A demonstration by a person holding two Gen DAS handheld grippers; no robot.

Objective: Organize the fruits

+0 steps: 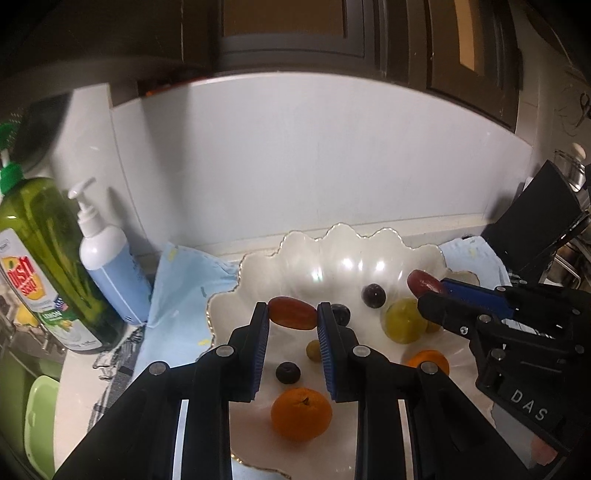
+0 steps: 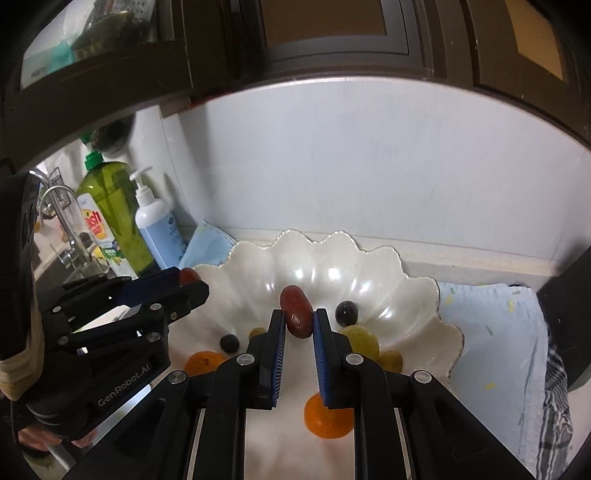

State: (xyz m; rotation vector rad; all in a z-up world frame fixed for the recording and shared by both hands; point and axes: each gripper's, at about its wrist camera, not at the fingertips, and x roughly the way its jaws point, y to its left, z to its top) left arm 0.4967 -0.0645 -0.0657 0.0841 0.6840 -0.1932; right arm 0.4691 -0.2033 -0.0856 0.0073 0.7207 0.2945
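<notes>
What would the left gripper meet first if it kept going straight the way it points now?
Probably the inner wall of the white scalloped bowl. The left gripper, shut on a red oblong fruit, points down into the bowl. A dark round fruit sits just right of that line; depth is unclear.

Pale backsplash wall [image 1: 295, 155]; dark wood cabinets [image 2: 332, 33] overhead; faucet [image 2: 59, 206] at left.

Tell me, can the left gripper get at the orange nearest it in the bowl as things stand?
Probably not yet. The left gripper is shut on a red oblong fruit, so its jaws are full. The orange lies uncovered in the bowl just below, so the path itself looks free.
</notes>
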